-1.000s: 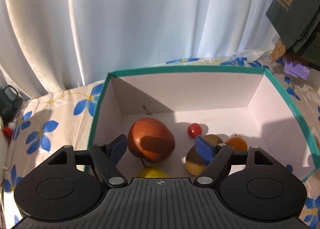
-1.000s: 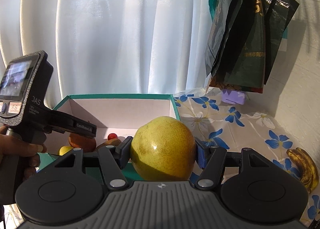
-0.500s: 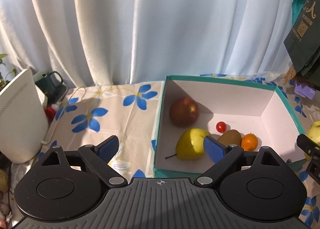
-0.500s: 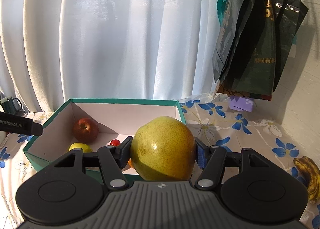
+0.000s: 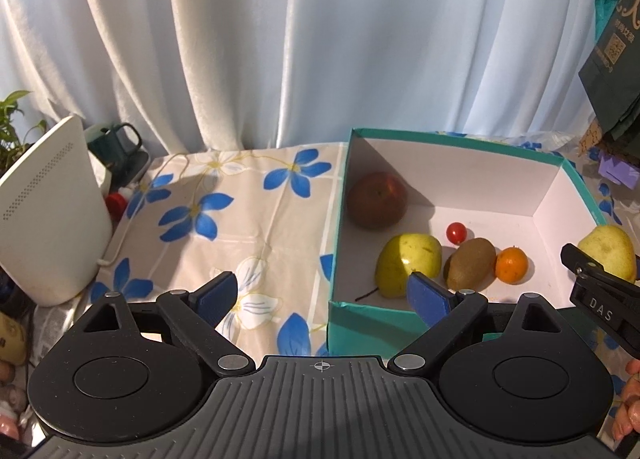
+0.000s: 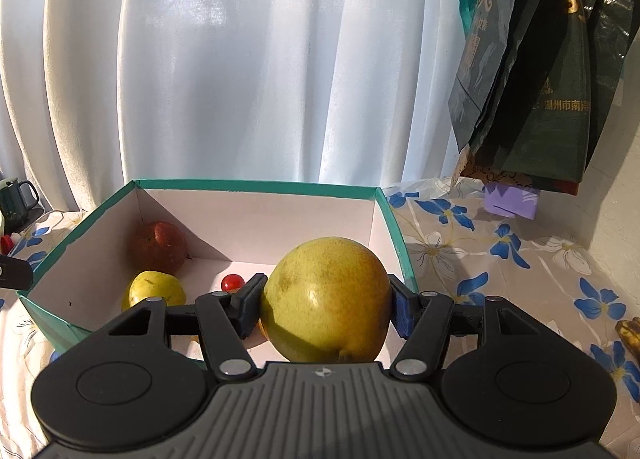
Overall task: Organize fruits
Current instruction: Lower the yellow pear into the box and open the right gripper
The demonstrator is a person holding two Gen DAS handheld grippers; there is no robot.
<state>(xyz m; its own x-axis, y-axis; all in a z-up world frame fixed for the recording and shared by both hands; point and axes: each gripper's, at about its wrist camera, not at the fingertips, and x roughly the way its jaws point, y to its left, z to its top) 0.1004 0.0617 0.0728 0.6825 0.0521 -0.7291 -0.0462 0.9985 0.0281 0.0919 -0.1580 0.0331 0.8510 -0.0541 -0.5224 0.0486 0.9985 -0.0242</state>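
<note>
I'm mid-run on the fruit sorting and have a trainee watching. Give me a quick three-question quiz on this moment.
1. True or false: the left tongs are open and hold nothing.
2. What do the right tongs grip? A) red cherry tomato B) large yellow-green pear C) brown kiwi
3. Fill in: inside the teal-rimmed white cardboard box, the small orange mandarin touches the brown ____.

Key
1. True.
2. B: the large yellow-green pear sits clamped between both pads, over the box's near edge.
3. kiwi; the red cherry tomato lies just behind it.
</note>
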